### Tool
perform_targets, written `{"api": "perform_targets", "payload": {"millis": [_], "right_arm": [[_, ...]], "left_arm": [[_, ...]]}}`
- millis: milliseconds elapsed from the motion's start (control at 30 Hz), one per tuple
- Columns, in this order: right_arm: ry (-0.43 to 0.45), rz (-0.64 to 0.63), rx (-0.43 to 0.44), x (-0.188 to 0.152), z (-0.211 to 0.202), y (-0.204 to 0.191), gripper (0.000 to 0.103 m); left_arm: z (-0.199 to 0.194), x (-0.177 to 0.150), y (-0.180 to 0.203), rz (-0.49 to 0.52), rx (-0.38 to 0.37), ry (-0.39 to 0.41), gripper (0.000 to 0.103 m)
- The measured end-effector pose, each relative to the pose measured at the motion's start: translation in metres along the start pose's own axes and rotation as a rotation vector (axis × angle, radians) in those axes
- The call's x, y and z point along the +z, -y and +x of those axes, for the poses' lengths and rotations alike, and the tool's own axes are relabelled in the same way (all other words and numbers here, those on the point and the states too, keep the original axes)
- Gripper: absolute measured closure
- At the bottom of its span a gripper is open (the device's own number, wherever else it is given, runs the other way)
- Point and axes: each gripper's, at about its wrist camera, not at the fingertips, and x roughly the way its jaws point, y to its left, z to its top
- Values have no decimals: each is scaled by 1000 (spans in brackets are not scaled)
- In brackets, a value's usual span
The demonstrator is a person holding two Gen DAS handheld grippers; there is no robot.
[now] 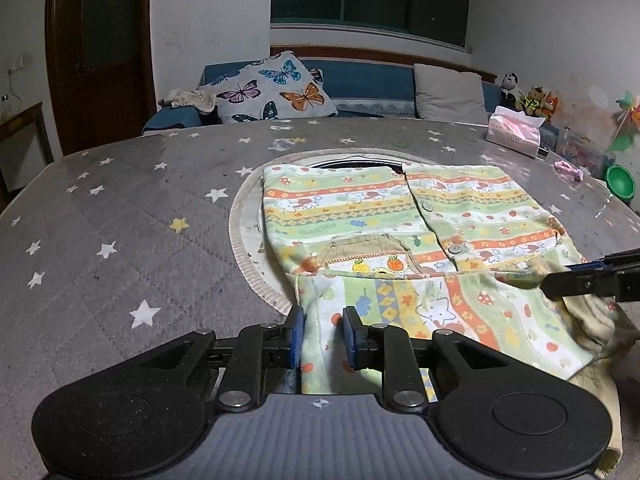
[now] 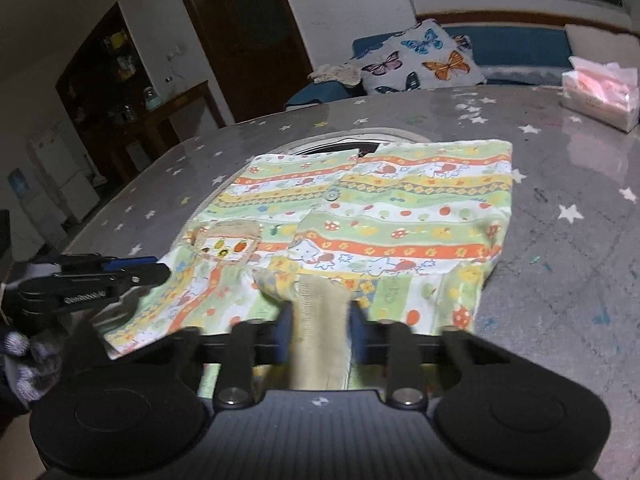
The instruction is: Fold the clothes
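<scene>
Fingers of left gripper (image 1: pixel 323 330) clamped on the near edge of the patterned shirt (image 1: pixel 400 216), fabric pinched btwn the blue pads (image 1: pixel 297 334). Right gripper (image 2: pixel 320 328) fingers closed on a beige ribbed cuff (image 2: pixel 318 312) at the shirt's near edge. Shirt lies flat on the grey star-print table (image 1: pixel 120 208), buttoned front up, over a round inset at table centre. Tissue box (image 1: pixel 514 132) sits well beyond the shirt, far right; butterfly pillow (image 1: pixel 272 88) on sofa behind the table.
</scene>
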Motion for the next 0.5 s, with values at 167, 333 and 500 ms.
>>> {"api": "perform_targets", "payload": {"millis": [167, 333, 500], "right_arm": [[61, -33, -46, 7, -9, -7, 89], [37, 17, -102, 6, -4, 11, 85], [85, -36, -118, 7, -14, 4, 84]], "left_arm": [[-1, 0, 1, 17, 18, 7, 79], [-1, 0, -1, 11, 27, 7, 76], [-12, 9, 4, 31, 19, 45, 77]]}}
